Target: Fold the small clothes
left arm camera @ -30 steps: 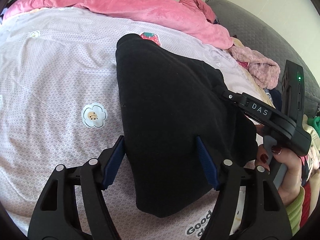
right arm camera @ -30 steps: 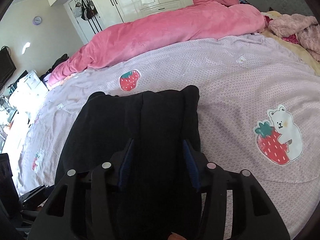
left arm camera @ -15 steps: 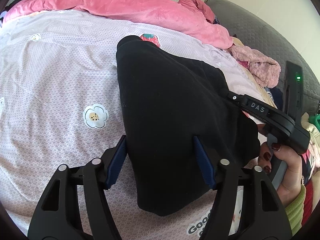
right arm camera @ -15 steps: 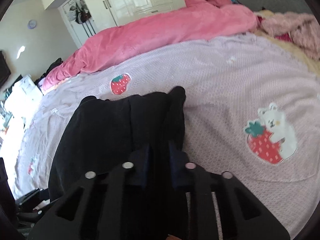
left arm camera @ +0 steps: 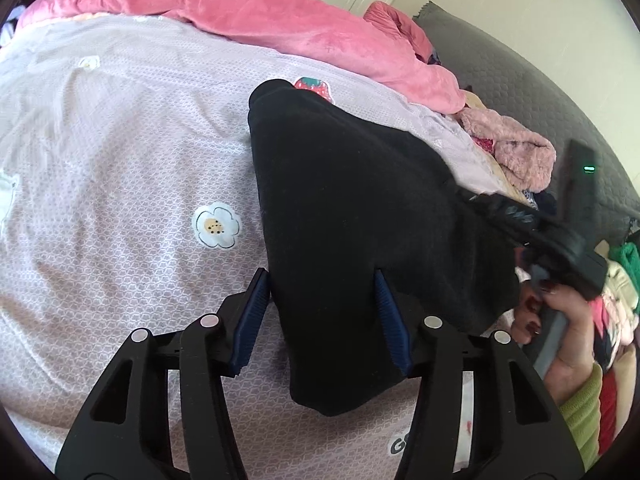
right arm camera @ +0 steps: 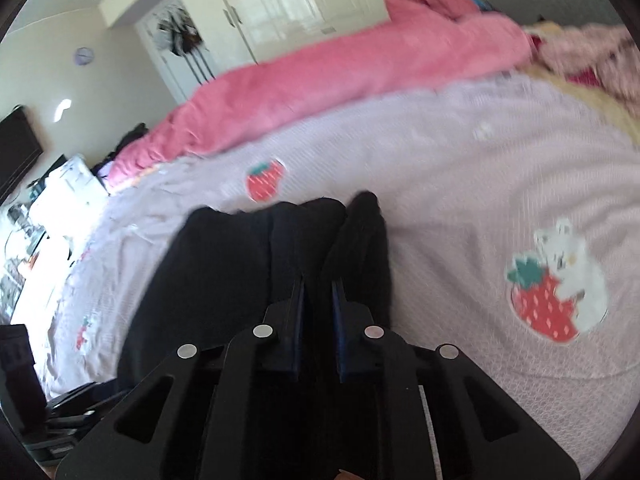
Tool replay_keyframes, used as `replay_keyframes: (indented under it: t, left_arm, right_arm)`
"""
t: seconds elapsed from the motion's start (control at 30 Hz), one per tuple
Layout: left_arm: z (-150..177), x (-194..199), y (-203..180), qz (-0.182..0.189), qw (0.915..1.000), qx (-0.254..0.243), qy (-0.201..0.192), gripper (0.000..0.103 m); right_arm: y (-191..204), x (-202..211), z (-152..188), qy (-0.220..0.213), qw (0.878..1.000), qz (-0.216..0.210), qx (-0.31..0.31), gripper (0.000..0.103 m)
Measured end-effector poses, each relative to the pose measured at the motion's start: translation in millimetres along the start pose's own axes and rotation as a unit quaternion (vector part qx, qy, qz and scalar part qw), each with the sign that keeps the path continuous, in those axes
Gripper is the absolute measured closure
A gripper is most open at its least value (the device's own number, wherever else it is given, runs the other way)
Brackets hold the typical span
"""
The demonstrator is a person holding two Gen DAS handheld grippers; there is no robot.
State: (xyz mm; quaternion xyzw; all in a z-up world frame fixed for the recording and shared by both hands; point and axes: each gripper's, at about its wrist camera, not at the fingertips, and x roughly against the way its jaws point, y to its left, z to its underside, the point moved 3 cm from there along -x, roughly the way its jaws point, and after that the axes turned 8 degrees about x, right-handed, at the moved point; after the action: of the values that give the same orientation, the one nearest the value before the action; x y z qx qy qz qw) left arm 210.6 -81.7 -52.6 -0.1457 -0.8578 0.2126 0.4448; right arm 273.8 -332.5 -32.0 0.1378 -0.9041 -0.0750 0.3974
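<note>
free: bedsheet (left arm camera: 120, 160) left of black garment (left arm camera: 352, 208) | blocked: pink duvet (left arm camera: 240, 12) far edge, clothes pile (left arm camera: 516, 156) right

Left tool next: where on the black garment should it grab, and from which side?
Probably the near left edge of the black garment, approached from the near end. That edge already lies between the left tool fingers, whose jaws have just been closing, opposite the right tool.

Place: home bedroom | Evidence: bed (left arm camera: 120, 128) under a lilac sheet with strawberry and flower patches; pink duvet (right arm camera: 360, 68) heaped along the far side; cream wardrobe doors (right arm camera: 280, 4); round wall clock (right arm camera: 84, 56); dark screen (right arm camera: 16, 148) on the wall.
</note>
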Motion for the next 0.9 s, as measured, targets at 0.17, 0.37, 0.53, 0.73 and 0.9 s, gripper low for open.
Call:
replay_keyframes:
  t: [0.17, 0.37, 0.53, 0.73, 0.9]
  left_arm:
    - [1, -3, -2, -0.014, 0.9999, -0.001, 0.002, 0.051]
    - [2, 16, -6, -0.029, 0.9991, -0.018, -0.026, 0.052]
    - [5, 31, -7, -0.041, 0.9978, -0.036, -0.037, 0.052]
    - [16, 20, -9, -0.048, 0.9977, -0.045, -0.014, 0.053]
    - [19, 16, -11, -0.049, 0.9976, -0.048, -0.008, 0.053]
  right_arm:
    - [4, 5, 6, 0.002, 0.999, 0.039, 0.017, 0.071]
    - [15, 53, 7, -0.060, 0.997, 0.030, 0.027, 0.061]
    - [37, 69, 30, -0.041, 0.997, -0.025, 0.055, 0.059]
    - [36, 55, 61, 0.007, 0.998, 0.019, 0.068, 0.084]
    - [36, 51, 73, 0.006, 0.997, 0.036, 0.072, 0.084]
